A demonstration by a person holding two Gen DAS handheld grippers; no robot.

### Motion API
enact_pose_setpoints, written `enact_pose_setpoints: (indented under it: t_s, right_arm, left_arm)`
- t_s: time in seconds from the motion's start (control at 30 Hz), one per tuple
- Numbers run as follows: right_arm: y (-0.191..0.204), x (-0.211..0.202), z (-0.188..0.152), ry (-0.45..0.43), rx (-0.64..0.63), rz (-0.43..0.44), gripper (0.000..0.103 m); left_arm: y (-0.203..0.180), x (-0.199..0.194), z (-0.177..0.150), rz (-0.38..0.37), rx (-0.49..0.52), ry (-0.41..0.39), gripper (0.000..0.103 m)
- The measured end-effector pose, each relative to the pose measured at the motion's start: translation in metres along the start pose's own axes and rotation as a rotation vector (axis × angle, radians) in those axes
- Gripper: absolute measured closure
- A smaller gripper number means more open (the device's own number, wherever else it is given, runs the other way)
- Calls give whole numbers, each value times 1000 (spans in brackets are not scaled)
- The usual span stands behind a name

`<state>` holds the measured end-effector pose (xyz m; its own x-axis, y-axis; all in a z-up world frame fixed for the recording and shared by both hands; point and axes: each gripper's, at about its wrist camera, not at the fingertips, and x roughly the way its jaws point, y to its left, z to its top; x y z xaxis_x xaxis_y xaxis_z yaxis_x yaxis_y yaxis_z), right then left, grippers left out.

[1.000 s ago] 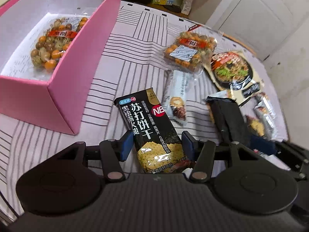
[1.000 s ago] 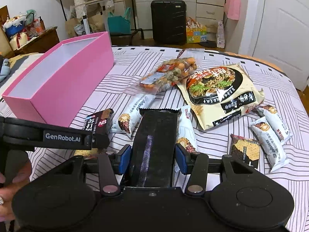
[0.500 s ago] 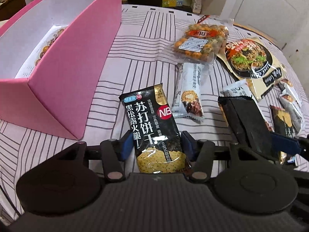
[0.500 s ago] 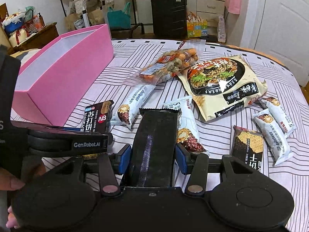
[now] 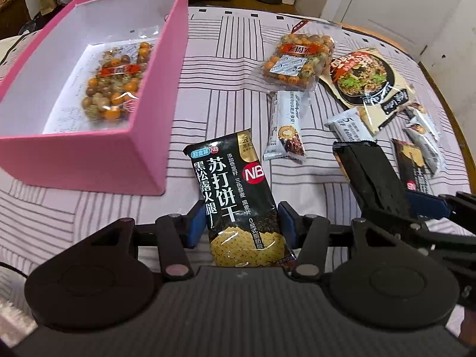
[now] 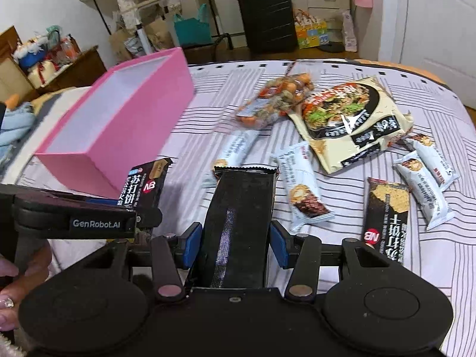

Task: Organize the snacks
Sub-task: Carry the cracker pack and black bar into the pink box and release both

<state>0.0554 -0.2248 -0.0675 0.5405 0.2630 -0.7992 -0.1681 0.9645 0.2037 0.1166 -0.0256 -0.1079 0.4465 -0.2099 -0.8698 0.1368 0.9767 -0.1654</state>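
Snacks lie scattered over a striped tablecloth (image 5: 238, 89) beside a pink box (image 5: 148, 136), the landmark for everything below.

Left wrist view: the left gripper (image 5: 238, 223) has its blue pads pressed against both sides of a black soda-cracker packet (image 5: 235, 199), which stands just right of the pink box's near corner. Inside the box lies one clear bag of mixed nuts (image 5: 114, 86). A second nut bag (image 5: 297, 59) rests on the cloth well to the right of the box, with a white snack bar (image 5: 285, 128) just in front of it and a noodle pouch (image 5: 369, 80) farther right. At the right edge, far from the box, the right gripper (image 5: 416, 208) pinches a plain black packet (image 5: 369, 178).

Right wrist view: the right gripper (image 6: 235, 241) clamps that plain black packet (image 6: 241, 226) between its blue pads, seam side up, to the right of the pink box (image 6: 119, 131). The left gripper (image 6: 142, 208), gripped by a hand (image 6: 20, 279) at the lower left, holds the cracker packet (image 6: 145, 184) close to the box's near end. Farther right of the box lie the nut bag (image 6: 273, 101), the noodle pouch (image 6: 351, 122), several white snack bars (image 6: 303, 187) and another black cracker packet (image 6: 386, 217) flat on the cloth.
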Motion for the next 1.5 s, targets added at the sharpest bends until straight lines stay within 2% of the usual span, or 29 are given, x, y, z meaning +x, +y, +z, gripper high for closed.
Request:
enact_pose_setpoints:
  t_s: [0.1,0.27,0.53,0.67,0.83,0.93,1.1,1.23,1.4,1.5]
  right_arm:
    - [9,-9,4,1,-9,34,49]
    - [27,-27,13,-15,-47,90,49]
    - [66,-46,38,-56,-158,138,49]
    - [90,-50,55,-83,-229,163,49]
    - [120,-36,82,-143,-313,200,49]
    - [136,-13,98,-160,-346,237,49]
    - [162,38,118,-176,-430,210,49]
    - [174,77,132,-165,-529,163,49]
    - [187,124,146,-117,-637,103,49]
    - [192,141,152,-74,-648,95,49]
  left_arm:
    - [8,-17,-5,-21,-6,-9,52]
    - [19,-45,-15,11,14,-44,52]
    - [57,-86,-7,-79,-38,-84,52]
    - [75,-121,1,-41,-14,-166,53]
    - [107,-142,27,7,-35,-238,52]
    - [128,-138,48,55,-54,-277,52]
    - [157,-112,71,48,-77,-303,52]
    - [173,-79,88,8,-60,-264,53]
    - [191,-39,115,17,14,-229,53]
    - [202,-15,129,12,24,-186,53]
